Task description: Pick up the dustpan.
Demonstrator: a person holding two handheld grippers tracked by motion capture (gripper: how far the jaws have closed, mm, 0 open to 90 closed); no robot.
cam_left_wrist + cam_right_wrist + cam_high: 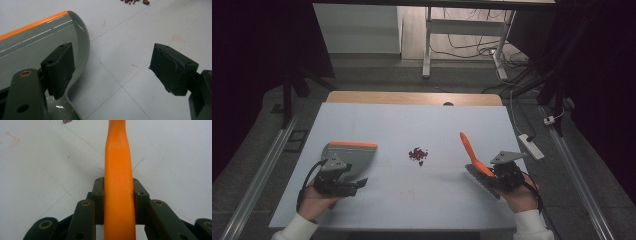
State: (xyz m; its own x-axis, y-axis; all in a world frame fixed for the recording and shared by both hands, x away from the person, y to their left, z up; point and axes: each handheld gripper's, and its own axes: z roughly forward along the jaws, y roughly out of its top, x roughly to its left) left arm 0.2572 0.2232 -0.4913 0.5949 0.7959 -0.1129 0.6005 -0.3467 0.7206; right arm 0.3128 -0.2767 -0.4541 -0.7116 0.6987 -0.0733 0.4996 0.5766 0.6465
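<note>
The counter point(412, 200) is a rectangular top under a pale white-blue sheet, with a strip of bare wood point(412, 98) exposed along its far edge. The sheet is marked with thin straight seam lines and a few faint red scuffs, seen in the left gripper view. A small pile of dark red crumbs point(418, 154) lies near the middle of the counter, between the two tools and well apart from each.

Left gripper point(343, 186): jaws stand wide apart, pressing on nothing. One jaw sits over the edge of the grey plastic dustpan with an orange front lip point(349, 155), which lies flat on the counter to the left of the crumbs; the other jaw is above bare sheet.

Right gripper point(492, 176): jaws are clamped on the orange plastic handle of the brush point(469, 147), which points away from the person toward the counter's middle. The dark bristle head point(479, 181) is at the near end, beside the gripper.

Room: dark surroundings, grey floor, metal rails point(259, 172) flanking the counter, a white power strip point(531, 146) on the floor at right, a white desk frame point(428, 45) with loose cables point(472, 50) beyond.
</note>
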